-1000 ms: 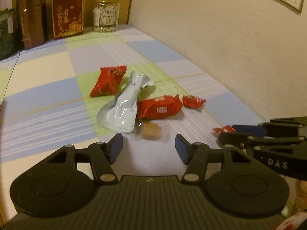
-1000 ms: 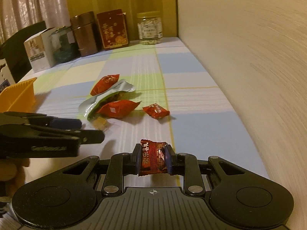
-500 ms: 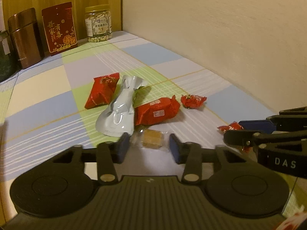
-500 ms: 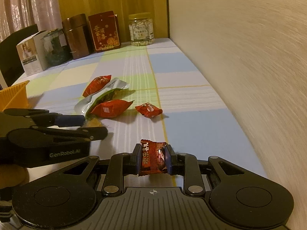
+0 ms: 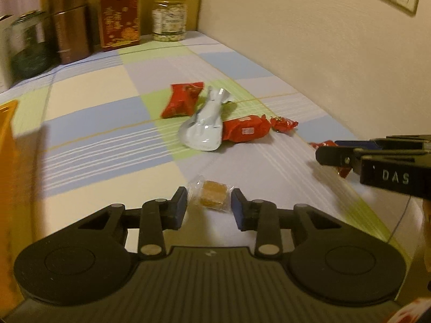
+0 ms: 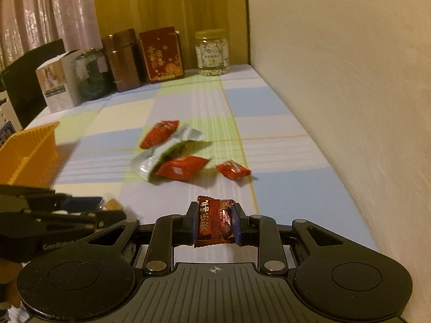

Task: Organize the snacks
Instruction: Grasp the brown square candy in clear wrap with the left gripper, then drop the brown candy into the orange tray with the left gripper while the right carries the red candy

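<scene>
Your left gripper [image 5: 208,207] sits with its jaws a narrow gap apart around the amber candy [image 5: 212,196] in clear wrap; the pads flank the wrapper but I can't tell if they touch it. The candy is at the near end of the bench [image 5: 107,145], just in front of the gripper body.

Your right gripper [image 6: 214,224] is clamped on a dark red candy [image 6: 214,222] with gold characters, held upright between both pads, above the bench (same candy peeks out red behind the fingers in the left view).

Mid-bench cluster, well apart from both grippers:
- silver pouch [image 5: 206,127], lying flat
- red packet [image 5: 183,99] just far-left of the pouch
- second red packet [image 5: 246,128] touching the pouch's right edge
- small red candy [image 5: 283,124] just right of that

Orange bin [image 6: 28,152] is at the left edge, near your left gripper.

Far end, along the wooden panel: white box [image 6: 55,80], green jar [image 6: 91,75], 2 brown canisters [image 6: 122,59], red tin [image 6: 163,52], nut jar [image 6: 212,52]. Wall [image 5: 309,40] runs down the right side.
</scene>
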A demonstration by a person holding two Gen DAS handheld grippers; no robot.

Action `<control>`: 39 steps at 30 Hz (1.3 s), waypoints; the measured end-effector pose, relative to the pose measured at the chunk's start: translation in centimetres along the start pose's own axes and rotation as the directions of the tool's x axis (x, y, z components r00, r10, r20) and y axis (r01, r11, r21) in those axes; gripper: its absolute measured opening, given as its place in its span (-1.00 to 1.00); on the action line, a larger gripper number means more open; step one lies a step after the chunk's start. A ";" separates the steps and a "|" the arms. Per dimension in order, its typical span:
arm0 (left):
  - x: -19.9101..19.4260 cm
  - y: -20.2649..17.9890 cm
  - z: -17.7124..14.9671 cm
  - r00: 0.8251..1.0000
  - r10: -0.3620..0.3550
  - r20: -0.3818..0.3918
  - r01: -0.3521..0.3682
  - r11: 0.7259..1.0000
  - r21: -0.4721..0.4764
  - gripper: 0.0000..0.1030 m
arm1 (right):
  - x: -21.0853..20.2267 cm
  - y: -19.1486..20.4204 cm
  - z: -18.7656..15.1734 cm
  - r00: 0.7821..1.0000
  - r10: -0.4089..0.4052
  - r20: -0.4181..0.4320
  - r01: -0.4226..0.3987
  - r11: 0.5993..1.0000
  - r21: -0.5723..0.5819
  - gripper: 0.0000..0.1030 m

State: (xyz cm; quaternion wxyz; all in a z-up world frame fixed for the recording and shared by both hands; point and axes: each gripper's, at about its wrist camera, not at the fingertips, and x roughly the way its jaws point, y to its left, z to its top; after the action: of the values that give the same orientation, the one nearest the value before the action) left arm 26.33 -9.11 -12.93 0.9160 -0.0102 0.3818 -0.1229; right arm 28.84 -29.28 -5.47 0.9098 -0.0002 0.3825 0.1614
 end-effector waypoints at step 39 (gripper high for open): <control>-24.2 14.8 -3.1 0.945 0.316 0.084 -0.278 0.911 -0.304 -0.38 | -7.5 23.5 4.3 0.960 0.280 -0.008 -0.278 0.947 -0.162 -0.50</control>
State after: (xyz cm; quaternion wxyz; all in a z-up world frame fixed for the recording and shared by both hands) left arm 10.95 11.11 0.05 0.9356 -0.0934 0.3318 0.0759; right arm 20.05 -8.71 5.70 0.8777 -0.0185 0.3574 0.3187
